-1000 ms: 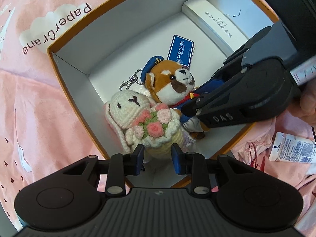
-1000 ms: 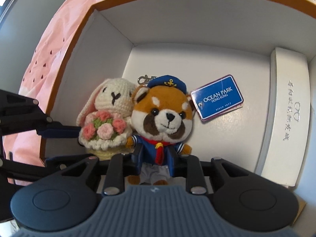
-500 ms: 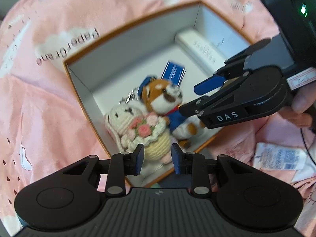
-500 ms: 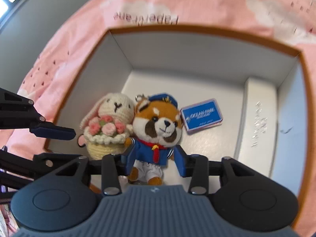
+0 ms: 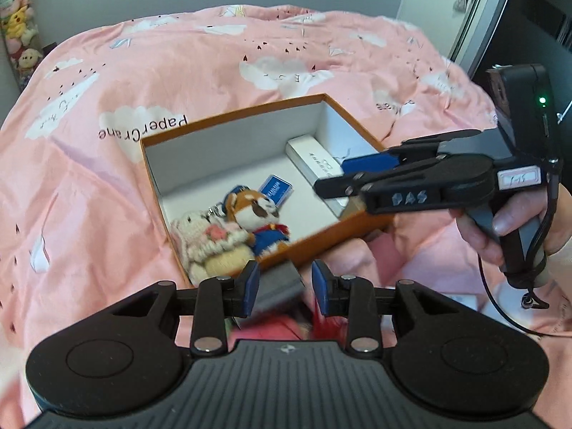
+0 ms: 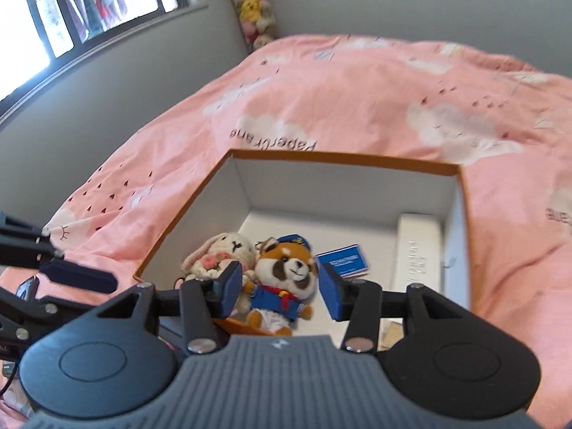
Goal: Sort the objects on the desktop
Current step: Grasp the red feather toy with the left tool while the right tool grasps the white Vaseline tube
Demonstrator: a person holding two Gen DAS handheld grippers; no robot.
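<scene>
Both toys in the box, my jaws apart and empty

My left gripper (image 5: 282, 286) and right gripper (image 6: 279, 289), jaws just opened, hold nothing. The knitted rabbit (image 6: 223, 255) and sailor panda (image 6: 286, 279) lean together in the box (image 5: 232, 121), below and ahead. Risk: the soft bed (image 5: 178, 71) could tip them if I bump the box.

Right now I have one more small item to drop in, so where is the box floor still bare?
Bare floor lies in the orange box along the far wall, behind the blue tag and left of the white case. The near-left corner is crowded: crochet bunny and red panda plush sit touching.
</scene>
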